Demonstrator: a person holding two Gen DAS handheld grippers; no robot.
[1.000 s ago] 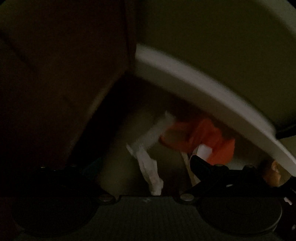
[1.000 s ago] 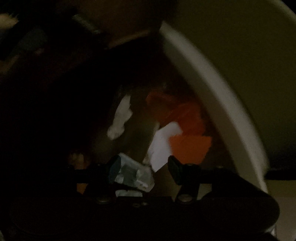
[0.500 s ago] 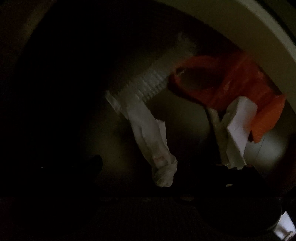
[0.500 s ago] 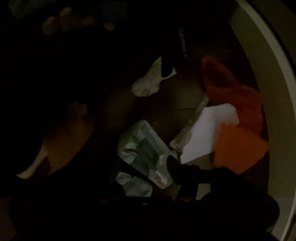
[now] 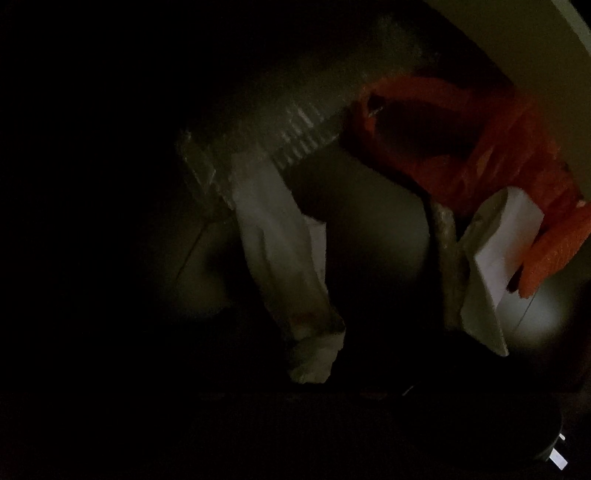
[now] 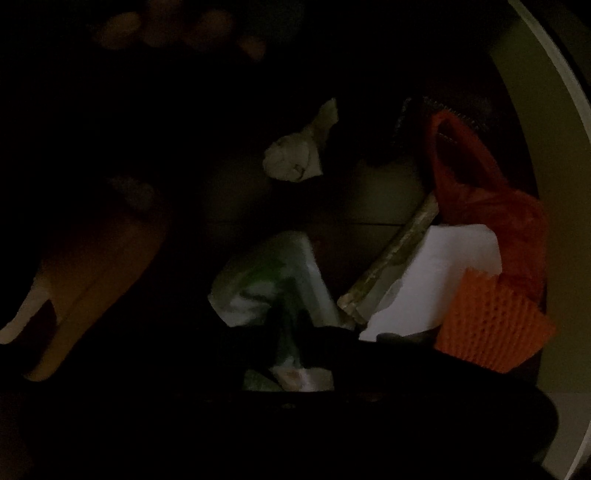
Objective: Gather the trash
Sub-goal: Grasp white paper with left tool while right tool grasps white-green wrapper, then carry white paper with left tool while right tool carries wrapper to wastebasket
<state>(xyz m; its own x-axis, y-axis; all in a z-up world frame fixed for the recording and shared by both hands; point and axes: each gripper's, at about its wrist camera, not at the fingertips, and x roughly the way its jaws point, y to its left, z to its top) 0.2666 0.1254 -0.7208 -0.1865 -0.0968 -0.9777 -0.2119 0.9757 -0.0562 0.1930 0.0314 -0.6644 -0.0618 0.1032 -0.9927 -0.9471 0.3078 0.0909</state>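
Both views look down into a dark, pale-walled trash bin (image 6: 532,122). Inside lie an orange plastic bag (image 5: 491,140), an orange foam net (image 6: 487,325), a white paper sheet (image 6: 436,273) and a clear ribbed plastic piece (image 5: 295,129). In the left wrist view a long crumpled white wrapper (image 5: 291,269) hangs from near the frame bottom; the left gripper's fingers are lost in shadow. In the right wrist view a crumpled clear green-and-white package (image 6: 277,288) sits between dark fingers (image 6: 332,343), partly overlapped by them. The white wrapper's end (image 6: 295,155) shows farther in.
The bin's pale rim (image 5: 546,33) curves along the upper right in the left wrist view. A hand and forearm (image 6: 92,258) show at the left of the right wrist view. The remainder of both views is too dark to read.
Both grippers have moved from above the rim down into the bin. The trash inside now fills more of each view, and the light has dropped.
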